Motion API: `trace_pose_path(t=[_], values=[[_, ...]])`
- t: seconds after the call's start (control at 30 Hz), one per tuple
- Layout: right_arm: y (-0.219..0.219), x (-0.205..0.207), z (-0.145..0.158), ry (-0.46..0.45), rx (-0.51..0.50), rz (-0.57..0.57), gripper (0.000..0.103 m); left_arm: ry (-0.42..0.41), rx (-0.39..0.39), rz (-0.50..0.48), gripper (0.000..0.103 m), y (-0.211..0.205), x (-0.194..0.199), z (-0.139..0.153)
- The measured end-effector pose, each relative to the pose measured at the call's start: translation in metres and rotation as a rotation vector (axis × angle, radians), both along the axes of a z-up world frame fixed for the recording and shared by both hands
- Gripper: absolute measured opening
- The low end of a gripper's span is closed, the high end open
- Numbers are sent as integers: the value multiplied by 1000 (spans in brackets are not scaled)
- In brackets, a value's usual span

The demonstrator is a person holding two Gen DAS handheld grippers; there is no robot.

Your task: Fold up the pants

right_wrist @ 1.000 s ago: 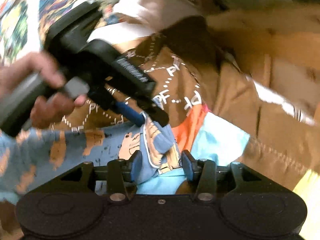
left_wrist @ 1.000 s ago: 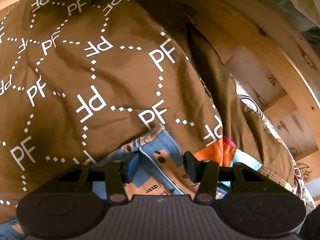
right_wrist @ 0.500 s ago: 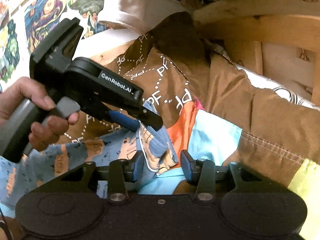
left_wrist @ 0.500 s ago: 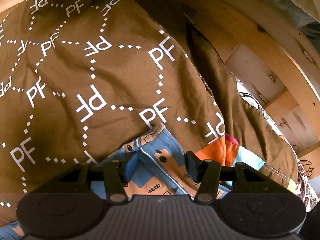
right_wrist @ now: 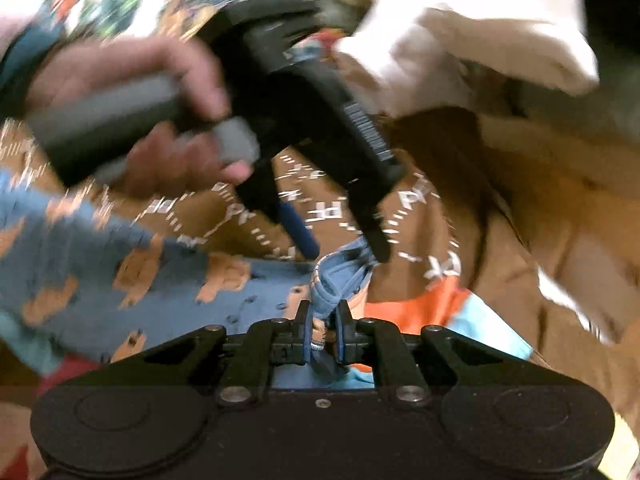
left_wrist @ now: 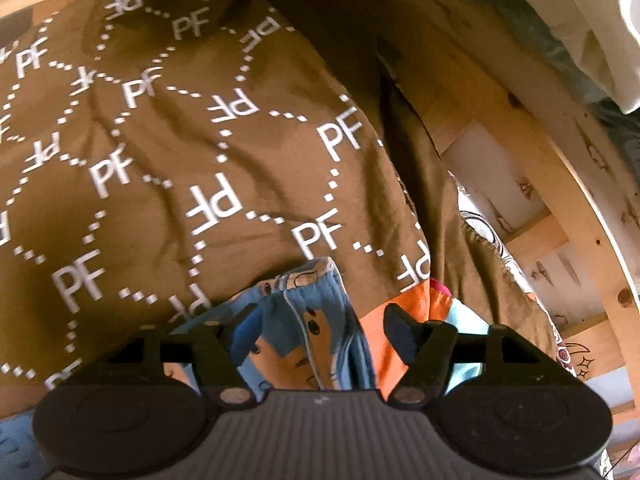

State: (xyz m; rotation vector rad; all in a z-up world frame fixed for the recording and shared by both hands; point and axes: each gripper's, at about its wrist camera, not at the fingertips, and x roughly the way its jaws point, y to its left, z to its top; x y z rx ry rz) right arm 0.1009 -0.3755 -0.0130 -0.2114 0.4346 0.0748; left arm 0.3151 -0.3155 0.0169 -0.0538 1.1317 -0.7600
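1. Left wrist view: the pants are blue fabric printed with orange cartoon figures and edged with a pale seam line. Only one bunched end shows, low in the middle, poking out from under the near edge of a brown blanket covered in white "PF" letters and dotted lines.
2. That bunch of pants lies between the two fingers of the left claw. The fingers stand wide apart, the blue-padded one on the left and the dark one on the right, and neither presses the cloth.
3. Right of the bunch an orange patch of another cloth shows. Far right runs a wooden frame of pale beams.
4. Right wrist view, blurred by motion: the one pair of pants stretches from the left edge to the centre, on the brown blanket.
5. The right claw is pinched together on a gathered blue fold of the pants at near centre.
6. Just beyond that fold the left claw points down at the same bunch, fingers spread, held by one hand at upper left.
7. Two claws in all; one pair of pants.
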Motion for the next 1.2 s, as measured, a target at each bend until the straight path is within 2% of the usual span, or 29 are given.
trace_pose_path(t=[0.17, 0.23, 0.27, 0.3, 0.33, 0.4, 0.47, 0.67, 0.87, 1.07, 1.13, 1.2], values=[[21, -3, -6, -15, -120, 48, 12, -3, 13, 17, 77, 8, -2, 3], [26, -5, -10, -15, -149, 64, 12, -13, 34, 26, 73, 8, -4, 3], [29, -6, -11, -16, -164, 72, 12, -9, 45, 36, 60, 8, -4, 2], [31, -6, -12, -17, -179, 80, 12, 4, 49, 40, 37, 9, -5, 1], [34, -7, -12, -18, -188, 86, 12, 18, 51, 42, 28, 11, -5, -2], [37, -8, -12, -22, -195, 93, 12, 30, 49, 67, 16, 17, -7, -4], [41, -10, -10, -29, -205, 99, 12, 30, 29, 81, 12, 28, -9, -3], [68, -22, 2, -69, -212, 140, 12, 4, -48, 87, 10, 81, -23, 13], [125, -34, 13, -69, -182, 270, 7, -18, -51, 126, 10, 156, -35, 19], [174, -30, -8, 22, -191, 366, 6, 30, -46, 204, 10, 223, -37, -18], [183, -29, -17, 43, -211, 369, 10, 51, -77, 222, 14, 238, -35, -33], [186, -27, -24, 66, -218, 374, 17, 70, -110, 247, 24, 253, -33, -46]])
